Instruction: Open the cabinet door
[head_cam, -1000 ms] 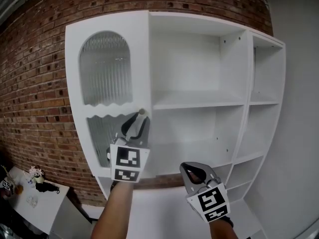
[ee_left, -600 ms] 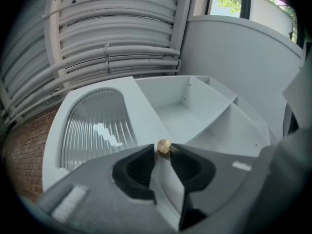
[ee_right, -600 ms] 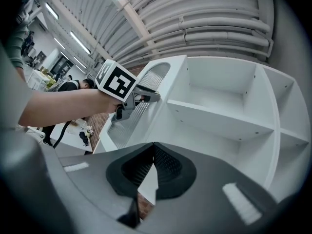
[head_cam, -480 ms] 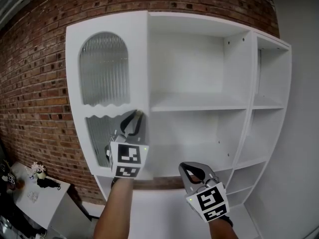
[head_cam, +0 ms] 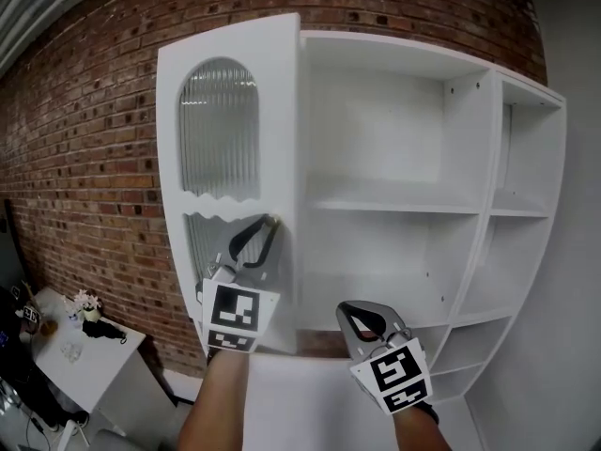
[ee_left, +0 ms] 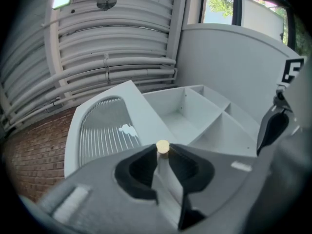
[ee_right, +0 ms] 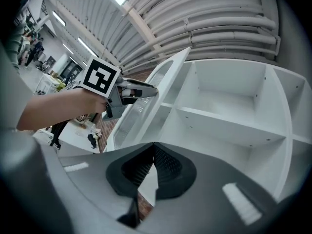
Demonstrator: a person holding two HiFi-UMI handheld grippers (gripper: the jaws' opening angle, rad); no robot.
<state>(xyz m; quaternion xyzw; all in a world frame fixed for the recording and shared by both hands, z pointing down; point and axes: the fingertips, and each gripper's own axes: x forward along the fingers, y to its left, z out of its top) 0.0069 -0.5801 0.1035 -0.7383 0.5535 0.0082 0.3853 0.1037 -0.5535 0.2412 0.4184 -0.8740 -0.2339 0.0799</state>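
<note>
The white cabinet door [head_cam: 230, 158], with ribbed glass panes, stands a little ajar on the left of the cabinet [head_cam: 394, 205]. Its small beige-capped knob [head_cam: 273, 221] sits at the door's free edge. My left gripper [head_cam: 269, 225] is shut on that knob; in the left gripper view the knob [ee_left: 162, 146] is pinched between the dark pads [ee_left: 141, 167], with the door [ee_left: 105, 130] behind it. Lower right, my right gripper [head_cam: 362, 312] hangs in front of the cabinet, shut with nothing in it, its tips meeting [ee_right: 153, 147]. The right gripper view also shows the left gripper [ee_right: 148, 91] at the door [ee_right: 141, 116].
The open shelves [head_cam: 399, 200] fill the cabinet's middle and right. A brick wall [head_cam: 75, 158] runs behind and to the left. A white table [head_cam: 89, 355] with small objects stands at the lower left. A grey wall [head_cam: 582, 252] borders the right.
The left gripper's jaws closed on the knob and drew it towards me. The door's free edge has swung out from the cabinet. The right gripper has hardly moved.
</note>
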